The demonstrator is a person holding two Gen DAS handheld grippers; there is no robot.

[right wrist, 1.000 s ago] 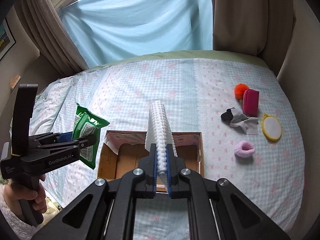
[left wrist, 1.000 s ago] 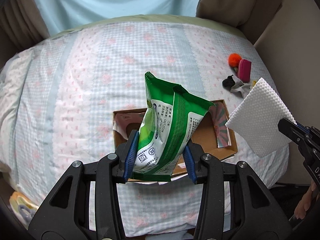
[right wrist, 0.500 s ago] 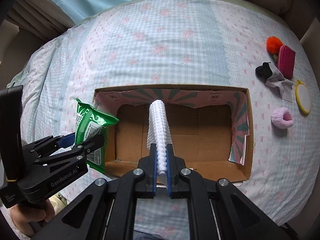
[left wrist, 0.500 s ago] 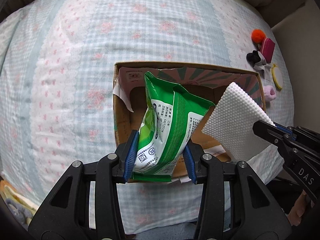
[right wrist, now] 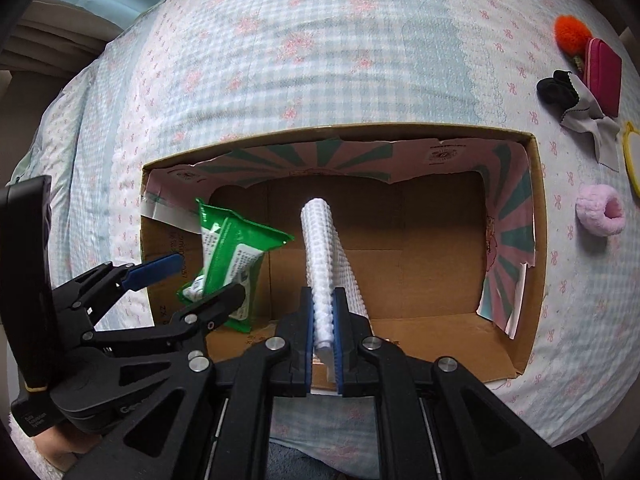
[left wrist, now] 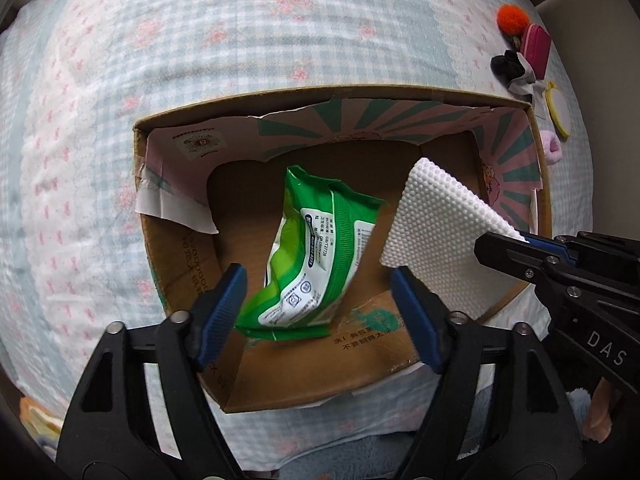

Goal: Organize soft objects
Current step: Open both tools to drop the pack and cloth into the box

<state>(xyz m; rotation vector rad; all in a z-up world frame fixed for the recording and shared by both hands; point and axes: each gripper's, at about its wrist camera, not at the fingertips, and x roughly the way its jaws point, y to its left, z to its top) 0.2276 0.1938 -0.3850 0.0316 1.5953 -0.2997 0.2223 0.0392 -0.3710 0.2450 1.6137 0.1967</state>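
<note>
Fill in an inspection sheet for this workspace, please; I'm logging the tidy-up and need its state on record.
Surface: bed with a checked, flowered cover; an open cardboard box sits on it.
Job's things: green packet inside the box, tilted, clear of both pads; white cloth held over the box.
Clutter: orange pompom, pink pouch, black sock, grey cloth, yellow-rimmed disc and pink scrunchie lie on the cover right of the box.
Grippers: left gripper opening, packet between its pads but released; right gripper shut on the white cloth.
Cables: nothing seen.
Surroundings: curtain beyond the bed.
</note>
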